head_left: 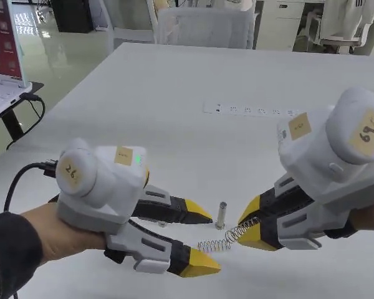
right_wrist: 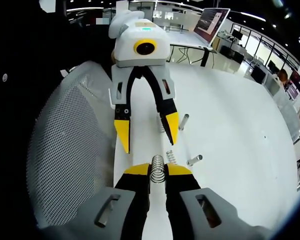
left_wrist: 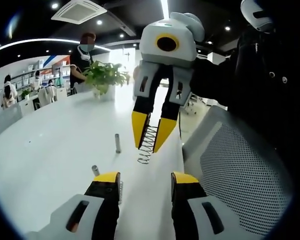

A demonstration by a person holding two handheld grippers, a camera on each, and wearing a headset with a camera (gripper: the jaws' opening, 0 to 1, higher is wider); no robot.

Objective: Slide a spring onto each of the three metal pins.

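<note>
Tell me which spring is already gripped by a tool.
The spring clamped between the right tool's yellow tips. A second spring just beyond them lies loose on the table.

Two metal pins [right_wrist: 184,121] [right_wrist: 194,160], at least two springs [right_wrist: 158,167] [right_wrist: 171,156], two grippers [right_wrist: 149,142] [left_wrist: 148,145].

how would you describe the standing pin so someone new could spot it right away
Start at the near part of the white table. Between the open left tongs and the right tongs stands a short metal pin. It is a smooth, bare upright rod, unlike the coiled spring pinched in the right tongs beside it.
</note>
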